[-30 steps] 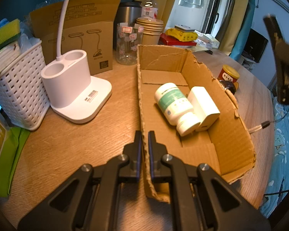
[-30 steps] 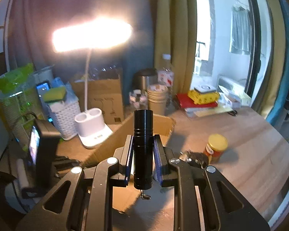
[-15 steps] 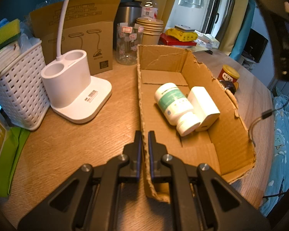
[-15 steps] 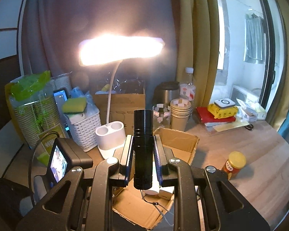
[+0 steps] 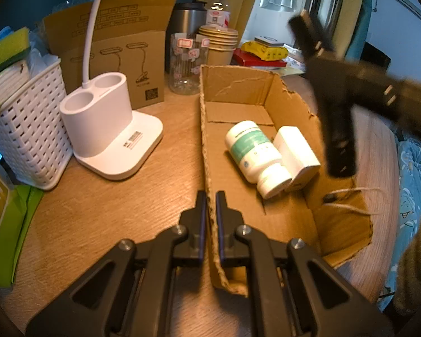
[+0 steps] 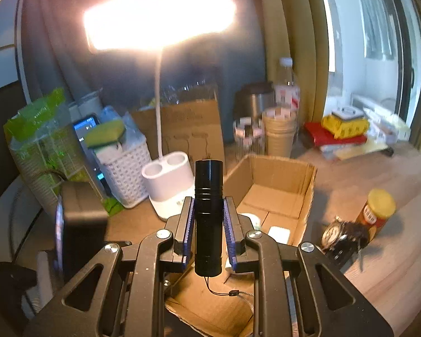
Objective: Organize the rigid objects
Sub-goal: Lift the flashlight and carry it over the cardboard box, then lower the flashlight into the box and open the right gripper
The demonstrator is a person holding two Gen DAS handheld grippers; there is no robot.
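Note:
My left gripper [image 5: 209, 196] is shut on the left wall of an open cardboard box [image 5: 203, 151] on the wooden table. In the box lie a white pill bottle with a green label [image 5: 255, 154] and a white block [image 5: 294, 151]. My right gripper [image 6: 209, 205] is shut on a black flashlight [image 6: 209, 213], held upright above the box [image 6: 308, 185]. In the left wrist view the flashlight [image 5: 339, 140] hangs over the box's right side, its wrist cord [image 5: 348, 199] dangling inside.
A white lamp base [image 5: 106, 134] and a white basket [image 5: 22, 132] stand left of the box. A jar, paper cups [image 5: 218, 42] and bottles stand behind it. A yellow-lidded jar [image 6: 376, 210] and a wristwatch [image 6: 339, 236] lie right of the box.
My right gripper has carried the flashlight down and left, over the box's right side; its cord now hangs inside the box. My left gripper has not moved.

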